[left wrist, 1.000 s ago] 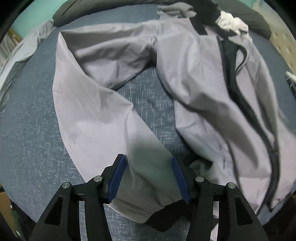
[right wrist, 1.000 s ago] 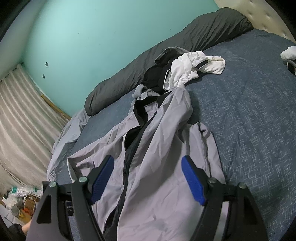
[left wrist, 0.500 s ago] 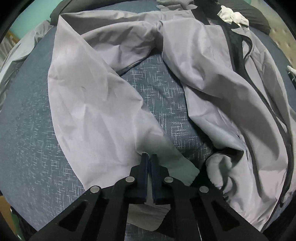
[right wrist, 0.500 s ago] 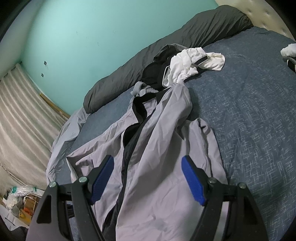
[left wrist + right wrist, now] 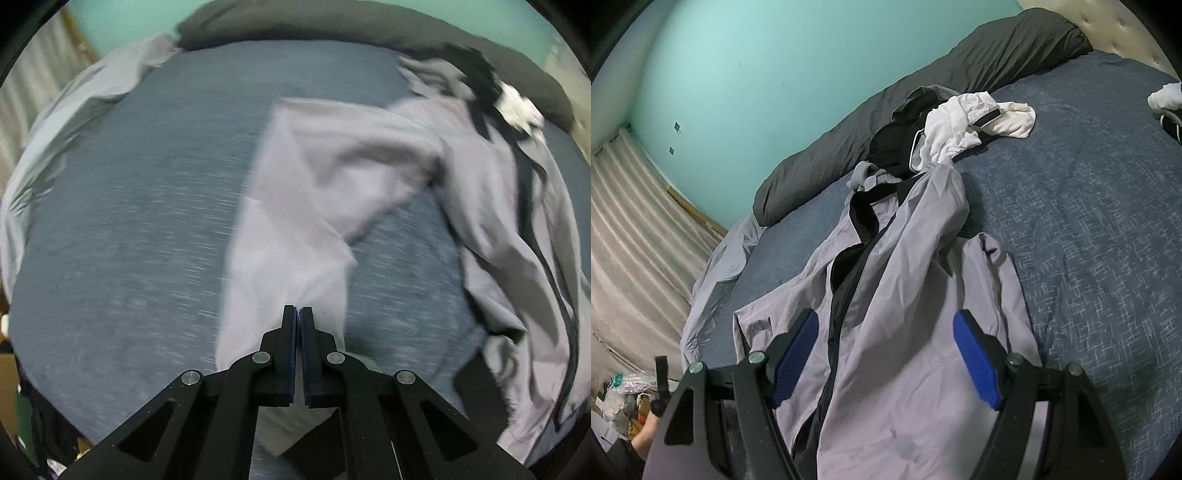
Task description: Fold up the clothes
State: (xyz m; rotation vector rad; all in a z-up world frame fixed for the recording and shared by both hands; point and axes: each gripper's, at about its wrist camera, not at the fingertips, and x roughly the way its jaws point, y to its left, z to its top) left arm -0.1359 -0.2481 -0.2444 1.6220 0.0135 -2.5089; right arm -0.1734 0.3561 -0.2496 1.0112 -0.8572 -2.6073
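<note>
1. The grey jacket lies spread and rumpled on the bed, its dark zipper line running down the middle and its collar end toward the grey bolster by the teal wall.
2. The left hand-held gripper is pinched tight on the jacket's sleeve near the cuff; the sleeve stretches from the blue pads up toward the jacket body, and the view is blurred.
3. The right hand-held gripper stands wide over the lower part of the jacket, blue pads apart, gripping nothing.
4. A white garment and a black one lie bunched just beyond the jacket's collar.
</note>
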